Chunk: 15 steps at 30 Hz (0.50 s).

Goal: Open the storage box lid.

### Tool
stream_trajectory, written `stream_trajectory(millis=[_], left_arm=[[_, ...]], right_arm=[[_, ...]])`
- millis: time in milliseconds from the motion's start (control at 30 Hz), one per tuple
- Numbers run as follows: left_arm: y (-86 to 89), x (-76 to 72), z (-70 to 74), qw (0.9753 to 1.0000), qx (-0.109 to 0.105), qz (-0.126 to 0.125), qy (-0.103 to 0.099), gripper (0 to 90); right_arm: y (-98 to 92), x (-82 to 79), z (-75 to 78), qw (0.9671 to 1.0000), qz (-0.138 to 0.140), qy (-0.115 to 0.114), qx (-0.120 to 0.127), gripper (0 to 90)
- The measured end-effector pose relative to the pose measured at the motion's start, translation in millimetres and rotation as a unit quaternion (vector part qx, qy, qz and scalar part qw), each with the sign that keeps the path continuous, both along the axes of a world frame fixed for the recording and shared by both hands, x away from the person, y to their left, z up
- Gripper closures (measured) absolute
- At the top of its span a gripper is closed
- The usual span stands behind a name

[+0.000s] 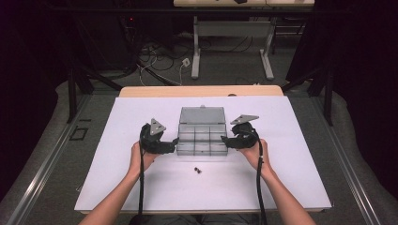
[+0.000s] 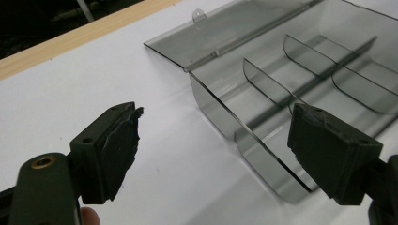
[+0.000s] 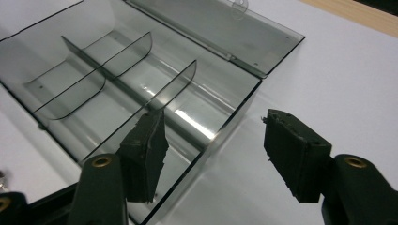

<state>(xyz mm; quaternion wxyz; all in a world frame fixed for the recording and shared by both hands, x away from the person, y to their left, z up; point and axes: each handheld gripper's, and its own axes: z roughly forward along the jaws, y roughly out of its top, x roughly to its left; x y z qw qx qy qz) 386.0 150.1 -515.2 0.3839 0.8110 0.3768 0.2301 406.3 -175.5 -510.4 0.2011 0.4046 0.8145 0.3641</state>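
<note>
- Organizer box (image 1: 202, 139): clear smoky-grey plastic, rectangular, at mid-table on the white tabletop (image 1: 141, 187). Thin curved dividers split it into six compartments in two rows; all look empty.
- Lid (image 1: 202, 115): same tinted plastic, flat, swung fully open and lying on the table behind the box, joined along the hinge. Small rounded latch tab (image 2: 199, 17) at its far edge.
- Left gripper (image 1: 172, 145): jaws apart, straddling the box's left end wall; one pad (image 2: 119, 140) stands outside over the white surface, the other over the nearest compartment. Pads are matte black rubber, worn and ragged at the edges.
- Right gripper (image 1: 227, 142): jaws apart across the right end wall, one pad (image 3: 146, 145) inside the box, the other outside it. Cannot tell whether the pads touch the wall.
- Small dark parts (image 1: 197, 169): lie on the table just in front of the box; too small to identify.
- Light wood strip (image 1: 202, 90) edges the table's far side.
</note>
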Motion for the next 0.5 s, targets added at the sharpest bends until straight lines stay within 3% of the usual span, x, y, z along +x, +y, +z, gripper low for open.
stream_trajectory(millis=[233, 500], left_arm=[[3.2, -20.3, 0.6, 0.9998, 0.011, -0.013, 0.012, 9.2], [11.3, -41.3, -1.2, 0.9996, 0.021, -0.012, 0.013, 4.4]], right_arm=[[5.6, -17.0, -1.4, 0.9997, 0.023, 0.000, 0.002, 32.4], [6.6, -29.2, -1.8, 0.9991, 0.043, 0.004, 0.003, 27.0]])
